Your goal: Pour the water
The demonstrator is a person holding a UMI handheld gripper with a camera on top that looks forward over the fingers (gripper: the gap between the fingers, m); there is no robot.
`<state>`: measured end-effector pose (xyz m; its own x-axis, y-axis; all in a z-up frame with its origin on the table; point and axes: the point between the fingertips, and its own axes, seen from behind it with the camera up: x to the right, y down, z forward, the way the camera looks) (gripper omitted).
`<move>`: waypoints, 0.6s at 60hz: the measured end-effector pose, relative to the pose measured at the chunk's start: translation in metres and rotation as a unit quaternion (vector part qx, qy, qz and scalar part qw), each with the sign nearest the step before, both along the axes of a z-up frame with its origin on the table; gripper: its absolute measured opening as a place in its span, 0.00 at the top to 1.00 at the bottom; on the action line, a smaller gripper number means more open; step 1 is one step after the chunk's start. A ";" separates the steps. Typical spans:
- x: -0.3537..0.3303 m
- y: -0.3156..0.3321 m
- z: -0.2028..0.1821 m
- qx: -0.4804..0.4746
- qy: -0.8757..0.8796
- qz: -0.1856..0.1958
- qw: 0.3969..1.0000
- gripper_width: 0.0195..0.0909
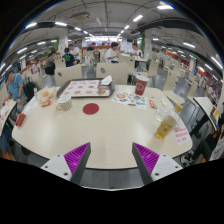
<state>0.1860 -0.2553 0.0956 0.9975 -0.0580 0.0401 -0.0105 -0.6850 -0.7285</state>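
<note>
My gripper (112, 160) is open, its two purple-padded fingers (76, 156) spread wide above the near edge of a round beige table (105, 130), with nothing between them. Far beyond the fingers, a dark red cup (141, 86) stands at the table's back right. A yellowish cup (164, 129) stands near the right edge, ahead of the right finger. A red round coaster (91, 108) lies in the middle of the table.
A tray (86, 89) with food lies at the back of the table, with papers (130, 98) beside it. A stack of white bowls (64, 101) and other items sit at the left. People (14, 82) sit around in a large canteen hall.
</note>
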 end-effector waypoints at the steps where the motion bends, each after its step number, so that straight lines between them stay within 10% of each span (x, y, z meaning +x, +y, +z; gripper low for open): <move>1: 0.009 -0.001 -0.003 0.000 -0.001 -0.002 1.000 0.08; 36: 0.221 0.081 -0.064 0.055 -0.013 -0.001 0.998 0.08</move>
